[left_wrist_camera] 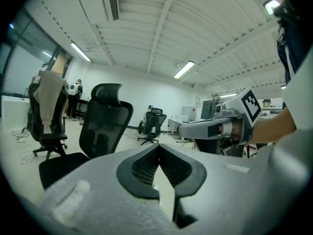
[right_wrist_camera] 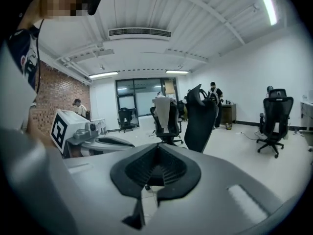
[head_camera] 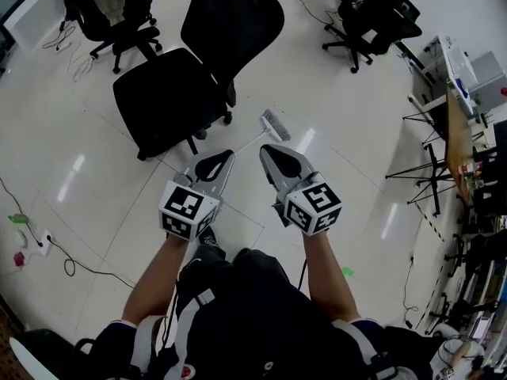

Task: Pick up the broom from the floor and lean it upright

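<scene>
Pointing forward side by side, the left gripper (head_camera: 226,158) and the right gripper (head_camera: 269,153) are held out by the person's bare forearms, each with its marker cube toward the body. In the left gripper view the jaws of the left gripper (left_wrist_camera: 157,148) meet at their tips with nothing between them. The right gripper view shows the right gripper (right_wrist_camera: 156,151) pressed together the same way, also empty.

The broom (head_camera: 273,125) lies on the pale floor (head_camera: 333,117) just beyond the two tips. Its brush head sits farther out, a little toward the right gripper's side. Its light handle runs back toward the gap between the tongs. Neither tong touches it. A black office chair (head_camera: 170,101) stands close by, beyond the left gripper.
</scene>
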`<action>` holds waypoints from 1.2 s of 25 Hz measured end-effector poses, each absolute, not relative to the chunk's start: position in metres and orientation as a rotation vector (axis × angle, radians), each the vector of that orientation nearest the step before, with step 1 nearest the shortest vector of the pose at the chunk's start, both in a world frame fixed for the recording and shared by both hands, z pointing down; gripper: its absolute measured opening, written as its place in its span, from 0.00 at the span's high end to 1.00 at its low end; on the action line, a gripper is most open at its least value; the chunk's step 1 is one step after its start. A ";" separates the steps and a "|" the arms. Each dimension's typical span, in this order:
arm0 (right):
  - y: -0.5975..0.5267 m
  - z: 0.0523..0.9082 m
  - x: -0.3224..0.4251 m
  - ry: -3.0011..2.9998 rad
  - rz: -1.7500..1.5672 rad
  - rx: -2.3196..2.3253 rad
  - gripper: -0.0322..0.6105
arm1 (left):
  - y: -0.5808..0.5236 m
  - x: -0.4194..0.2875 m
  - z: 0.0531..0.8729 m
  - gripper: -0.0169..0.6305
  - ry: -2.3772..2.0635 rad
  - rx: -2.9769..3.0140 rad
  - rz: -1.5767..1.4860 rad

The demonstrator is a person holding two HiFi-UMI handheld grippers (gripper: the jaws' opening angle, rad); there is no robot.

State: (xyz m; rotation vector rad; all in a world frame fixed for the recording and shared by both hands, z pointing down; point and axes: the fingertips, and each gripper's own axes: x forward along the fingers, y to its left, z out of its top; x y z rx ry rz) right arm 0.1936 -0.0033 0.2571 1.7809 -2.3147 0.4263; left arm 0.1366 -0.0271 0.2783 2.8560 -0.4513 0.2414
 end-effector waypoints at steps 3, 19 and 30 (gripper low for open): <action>-0.036 0.270 0.176 -2.357 0.429 1.636 0.93 | -0.054 0.118 0.292 0.97 -0.586 2.819 0.274; -0.099 0.409 0.066 -2.575 0.424 0.524 0.91 | -0.101 -0.001 0.425 0.97 -1.413 2.268 0.409; -0.064 0.619 0.010 -2.441 0.423 0.164 0.84 | -0.047 -0.082 0.604 0.97 -1.583 1.999 0.544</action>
